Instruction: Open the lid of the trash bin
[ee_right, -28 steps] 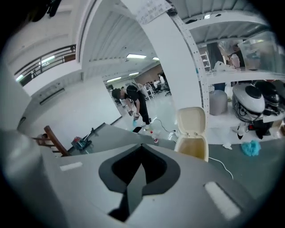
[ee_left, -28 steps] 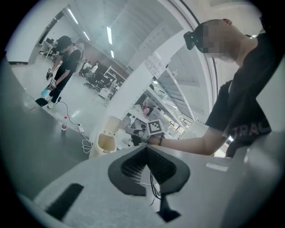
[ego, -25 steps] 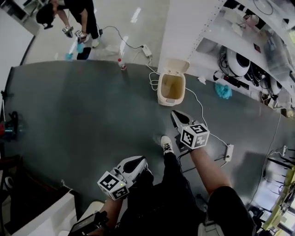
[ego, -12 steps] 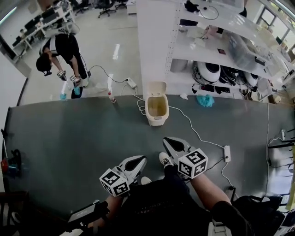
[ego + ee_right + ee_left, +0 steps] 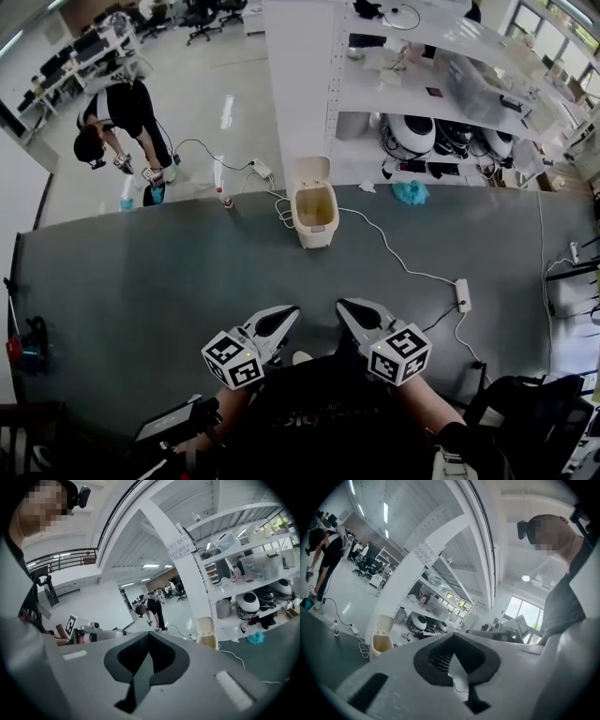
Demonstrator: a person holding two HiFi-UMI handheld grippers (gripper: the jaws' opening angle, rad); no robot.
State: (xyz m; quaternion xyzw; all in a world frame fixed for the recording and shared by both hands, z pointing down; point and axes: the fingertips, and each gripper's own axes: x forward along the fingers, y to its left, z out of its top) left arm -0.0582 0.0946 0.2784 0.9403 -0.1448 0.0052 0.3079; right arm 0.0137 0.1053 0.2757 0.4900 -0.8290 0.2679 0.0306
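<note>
Bin [image 5: 316,214] stands at the far edge of the dark grey mat [image 5: 141,272], lid [image 5: 312,171] tipped up and back, yellowish inside showing. Your left gripper [image 5: 284,314] and right gripper [image 5: 349,306] sit side by side low in the head view, well apart from the bin. Both are pinched closed with nothing between the jaws. 1 white cable [image 5: 394,255] runs from beside the bin across the mat to a power strip [image 5: 460,294]. Beyond the mat: white shelving [image 5: 422,84], a teal cloth [image 5: 410,192], 1 bottle [image 5: 223,195] on pale floor [image 5: 202,103], and a person [image 5: 117,112] bent over.
</note>
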